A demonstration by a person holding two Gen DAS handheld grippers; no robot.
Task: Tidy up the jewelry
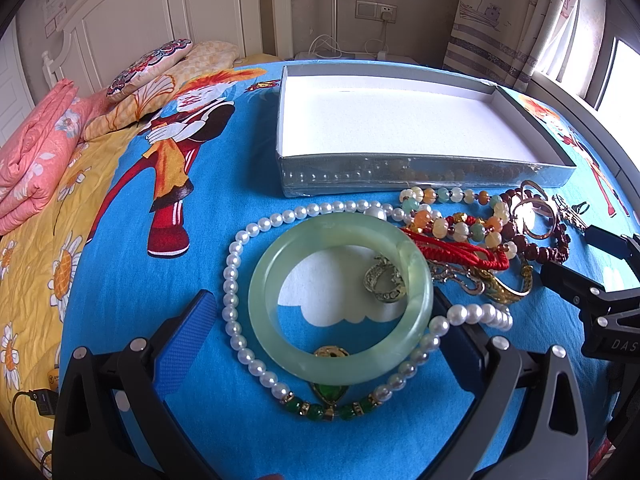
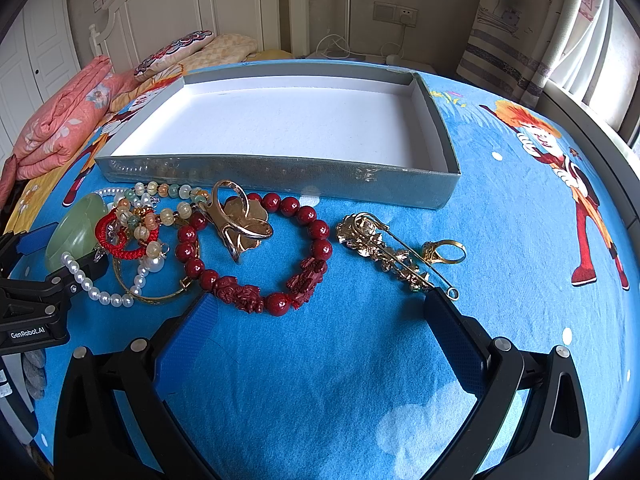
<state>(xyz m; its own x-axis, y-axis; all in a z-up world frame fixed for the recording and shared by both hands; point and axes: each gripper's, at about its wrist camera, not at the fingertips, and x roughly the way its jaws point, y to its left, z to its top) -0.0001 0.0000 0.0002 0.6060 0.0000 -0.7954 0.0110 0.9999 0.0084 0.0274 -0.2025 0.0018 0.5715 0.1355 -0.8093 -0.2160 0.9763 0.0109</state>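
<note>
A shallow white-lined box (image 1: 400, 128) sits on a blue cartoon-print bedspread (image 1: 224, 184), and all the jewelry lies in a heap just in front of its near wall. Folded pink bedding (image 1: 36, 152) and a patterned pillow (image 1: 152, 64) lie well beyond the box's left end.

In the left wrist view, the left gripper (image 1: 326, 320) stands wide, its blue pads flanking a pale green jade bangle (image 1: 340, 296) that lies flat, ring opening facing up. A pearl necklace (image 1: 240, 300) loops around the bangle and crosses under the right pad, crowding that side. A small silver ring (image 1: 386, 280) rests inside the bangle. A red cord bracelet (image 1: 456, 250) and a string of multicoloured beads (image 1: 452, 216) lie between bangle and box.

In the right wrist view, the right gripper (image 2: 320, 320) is also spread wide and holds nothing. A dark red bead bracelet (image 2: 256, 252) lies flat just ahead of its left pad. A gold brooch (image 2: 384, 252) runs diagonally from the box's front toward the right pad, its pin end almost touching that pad. A gold ring (image 2: 444, 250) sits just beside the brooch.
</note>
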